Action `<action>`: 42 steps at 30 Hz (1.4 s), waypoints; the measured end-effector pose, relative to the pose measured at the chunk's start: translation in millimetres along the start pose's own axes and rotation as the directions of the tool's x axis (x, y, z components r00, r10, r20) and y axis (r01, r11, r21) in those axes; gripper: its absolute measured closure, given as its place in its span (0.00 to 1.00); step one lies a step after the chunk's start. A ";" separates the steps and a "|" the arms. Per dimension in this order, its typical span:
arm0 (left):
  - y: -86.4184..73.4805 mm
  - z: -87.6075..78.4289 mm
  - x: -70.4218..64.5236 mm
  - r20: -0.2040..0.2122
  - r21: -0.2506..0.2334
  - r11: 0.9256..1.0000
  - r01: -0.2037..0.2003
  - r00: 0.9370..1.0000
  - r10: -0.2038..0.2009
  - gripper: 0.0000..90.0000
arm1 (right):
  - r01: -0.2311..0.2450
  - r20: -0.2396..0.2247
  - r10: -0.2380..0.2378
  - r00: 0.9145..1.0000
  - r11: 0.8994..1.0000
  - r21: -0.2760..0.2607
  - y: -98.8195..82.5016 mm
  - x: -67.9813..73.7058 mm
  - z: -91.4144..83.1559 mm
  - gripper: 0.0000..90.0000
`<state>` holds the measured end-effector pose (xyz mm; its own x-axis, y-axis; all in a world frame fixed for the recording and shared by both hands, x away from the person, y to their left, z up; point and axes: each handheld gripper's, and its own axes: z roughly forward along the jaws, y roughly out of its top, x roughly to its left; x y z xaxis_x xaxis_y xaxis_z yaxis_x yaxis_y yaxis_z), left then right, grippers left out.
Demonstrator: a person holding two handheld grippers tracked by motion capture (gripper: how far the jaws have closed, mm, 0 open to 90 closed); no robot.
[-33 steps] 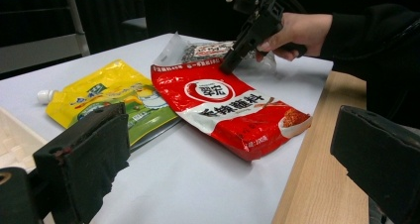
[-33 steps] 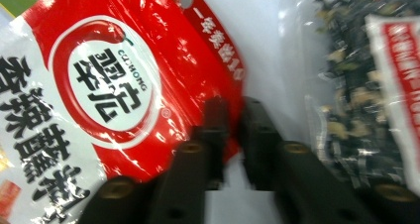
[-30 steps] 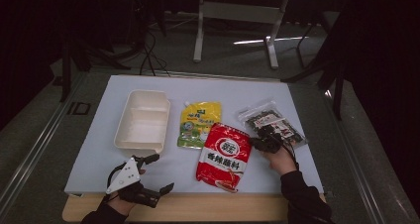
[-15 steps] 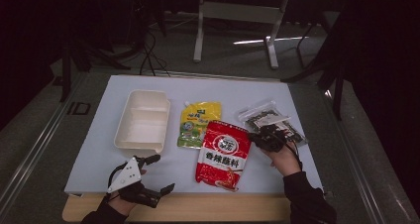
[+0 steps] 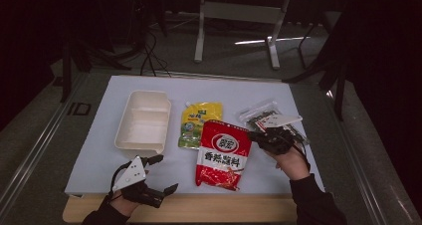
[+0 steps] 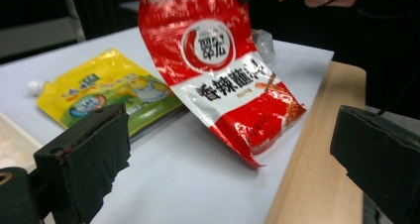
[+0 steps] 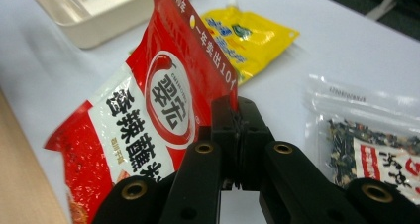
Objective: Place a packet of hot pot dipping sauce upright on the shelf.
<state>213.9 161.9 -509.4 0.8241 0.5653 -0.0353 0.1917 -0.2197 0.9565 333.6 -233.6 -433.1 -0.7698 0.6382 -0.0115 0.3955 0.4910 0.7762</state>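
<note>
My right gripper is matt black plastic with brass-coloured rivets, pinched on the red packet, a glossy, crinkled foil-like film that catches the light. The yellow pouch looks smooth, shiny plastic. The clear bag is transparent, wrinkled film. The cream tray seems matt (plastic or pulp, I cannot tell). My left gripper has dull, rough-faced pads. The table is matt white with a pale wooden edge.

cream two-compartment tray: far left on table | yellow spout pouch: lying flat just right of tray | clear bag of dark bits: right side
</note>
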 end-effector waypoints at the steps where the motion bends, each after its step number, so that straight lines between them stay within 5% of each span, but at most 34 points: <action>1: 1.1 0.1 -0.1 0.008 0.005 1.000 0.011 1.000 -0.011 0.03 | 0.008 -0.003 -0.008 1.000 1.000 -0.006 1.3 2.1 -2.6 0.99; 9: 11.3 0.4 -3.4 0.029 -0.002 1.000 0.022 0.999 -0.022 0.03 | 0.075 -0.028 -0.076 0.997 0.996 -0.049 11.9 21.2 -22.0 0.99; 15: 26.3 6.3 -5.2 0.069 -0.007 0.999 0.032 0.997 -0.032 0.03 | 0.155 -0.044 -0.159 0.986 0.985 -0.068 20.5 40.9 -34.3 0.99; 22: 46.2 15.9 -1.9 0.040 -0.010 1.000 0.010 0.999 -0.010 0.08 | 0.207 -0.065 -0.213 0.975 0.974 -0.090 26.6 54.4 -42.5 0.99; 30: 72.7 34.9 17.9 0.000 0.045 0.999 0.004 1.000 -0.004 0.18 | 0.230 -0.073 -0.238 0.968 0.967 -0.105 27.9 60.3 -48.6 0.99; 35: 81.4 49.9 27.5 0.038 0.085 0.996 0.006 0.999 -0.009 0.26 | 0.247 -0.079 -0.255 0.964 0.963 -0.105 29.5 64.9 -50.1 0.99; 42: 73.3 67.8 28.3 0.150 0.157 0.988 0.001 0.988 -0.025 0.55 | 0.253 -0.090 -0.264 0.960 0.960 -0.118 32.2 67.0 -51.8 0.99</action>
<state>287.4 107.9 -460.0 0.8898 0.4447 -0.1027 0.2743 -0.3412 0.8991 268.8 -205.8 -376.3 -0.8890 0.4294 -0.1591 0.1259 0.5633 0.8166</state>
